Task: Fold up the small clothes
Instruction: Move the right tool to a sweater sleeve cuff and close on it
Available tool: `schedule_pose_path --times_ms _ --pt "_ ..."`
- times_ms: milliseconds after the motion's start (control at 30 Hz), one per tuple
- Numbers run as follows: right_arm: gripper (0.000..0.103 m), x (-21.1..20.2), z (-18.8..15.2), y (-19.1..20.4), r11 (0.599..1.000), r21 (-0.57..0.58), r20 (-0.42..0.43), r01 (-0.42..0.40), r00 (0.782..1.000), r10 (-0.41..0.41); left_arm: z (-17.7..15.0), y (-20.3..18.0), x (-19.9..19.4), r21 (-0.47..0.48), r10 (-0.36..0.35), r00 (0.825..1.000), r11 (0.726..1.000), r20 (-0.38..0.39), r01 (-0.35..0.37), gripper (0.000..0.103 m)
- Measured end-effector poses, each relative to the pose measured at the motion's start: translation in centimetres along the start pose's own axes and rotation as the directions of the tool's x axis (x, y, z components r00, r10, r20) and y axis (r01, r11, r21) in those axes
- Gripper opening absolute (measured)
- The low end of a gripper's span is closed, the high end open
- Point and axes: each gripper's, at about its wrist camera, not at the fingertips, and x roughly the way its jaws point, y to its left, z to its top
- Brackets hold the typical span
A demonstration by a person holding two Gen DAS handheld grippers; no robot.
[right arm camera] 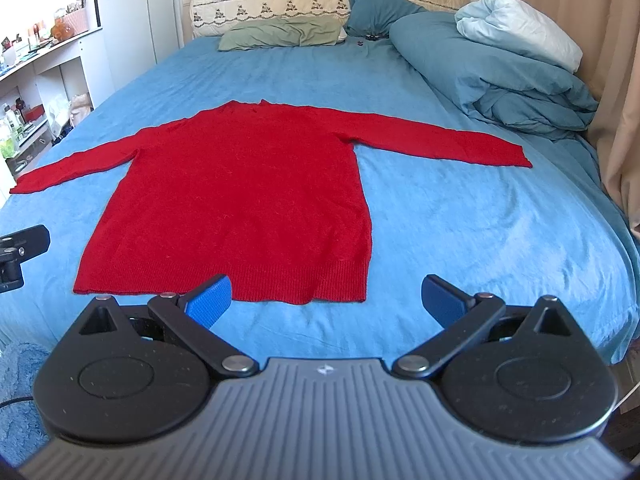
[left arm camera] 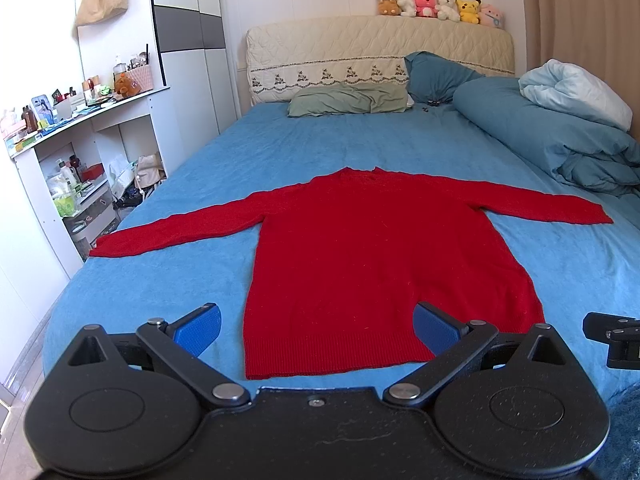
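A red long-sleeved sweater (left arm camera: 360, 256) lies flat on the blue bed sheet (left arm camera: 168, 288), both sleeves spread out sideways, hem toward me. It also shows in the right wrist view (right arm camera: 240, 208). My left gripper (left arm camera: 316, 326) is open and empty, hovering just before the hem, near its left half. My right gripper (right arm camera: 326, 300) is open and empty, in front of the hem's right corner. The right gripper's edge shows at the far right of the left wrist view (left arm camera: 612, 336); the left gripper's edge shows at the far left of the right wrist view (right arm camera: 20, 252).
A green pillow (left arm camera: 348, 98) and a rolled blue duvet (left arm camera: 552, 128) lie at the head and right side of the bed. A cluttered white shelf unit (left arm camera: 80, 152) stands left of the bed. Plush toys (left arm camera: 440, 8) sit on the headboard. Beige curtains (right arm camera: 612, 80) hang at the right.
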Motion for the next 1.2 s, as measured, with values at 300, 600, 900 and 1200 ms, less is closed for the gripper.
schedule_pose_path --times_ms 300,600,900,1200 --pt "0.103 -0.6 2.7 -0.9 1.0 0.024 0.032 -0.003 0.999 0.003 4.7 0.2 -0.6 0.005 0.004 1.0 1.0 0.025 -0.005 0.103" --pt "0.103 2.9 12.5 -8.4 0.988 0.152 0.119 0.017 0.992 -0.036 16.8 -3.8 4.4 0.081 -0.056 0.987 0.996 0.151 0.044 0.103" --pt "0.103 17.2 17.0 -20.4 0.927 0.336 0.112 0.168 0.97 -0.217 24.4 -13.8 21.5 0.091 -0.232 0.972 0.969 0.021 0.23 0.103" --pt "0.103 32.9 14.6 -29.9 0.85 0.442 0.086 0.286 0.93 -0.358 24.0 -23.9 40.5 0.082 -0.31 0.937 0.942 -0.161 0.326 0.103"
